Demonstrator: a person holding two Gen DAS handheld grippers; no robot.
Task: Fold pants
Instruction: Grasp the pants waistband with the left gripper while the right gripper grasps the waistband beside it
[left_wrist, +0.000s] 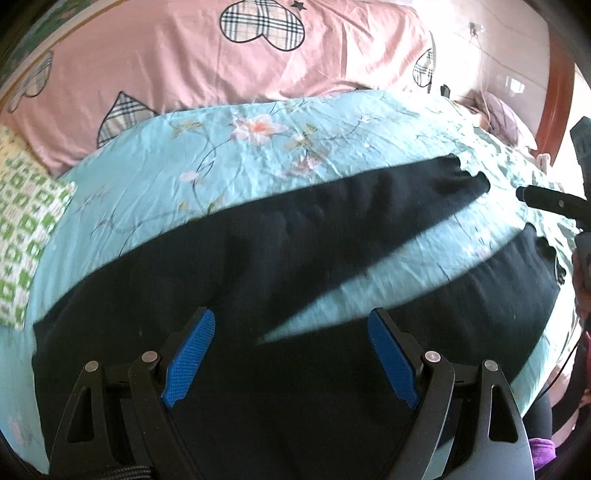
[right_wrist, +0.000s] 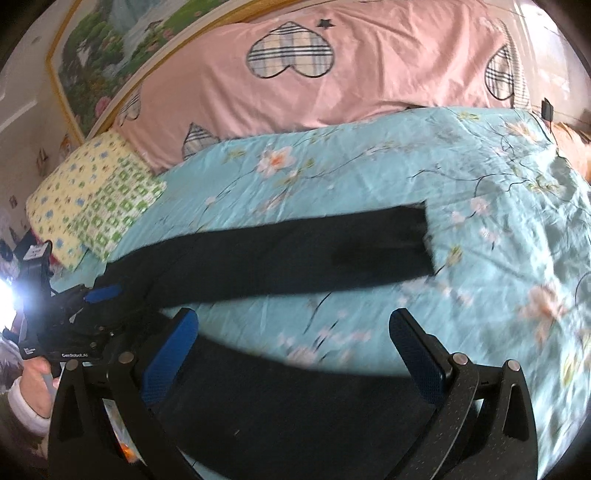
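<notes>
Both the left gripper (left_wrist: 291, 325) and right gripper (right_wrist: 293, 326) hang wide open, holding nothing, above black pants (left_wrist: 258, 251) spread beneath them on a blue bedspread (left_wrist: 221, 147).

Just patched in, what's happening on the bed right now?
A person with a handheld gripper in each hand is about to fold the black pants, which lie flat on the blue floral bedspread, legs spread apart. The left gripper and right gripper hover open over the fabric, holding nothing.

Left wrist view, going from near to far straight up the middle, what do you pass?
Left gripper → black pants → blue floral bedspread → pink quilt with plaid hearts.
</notes>
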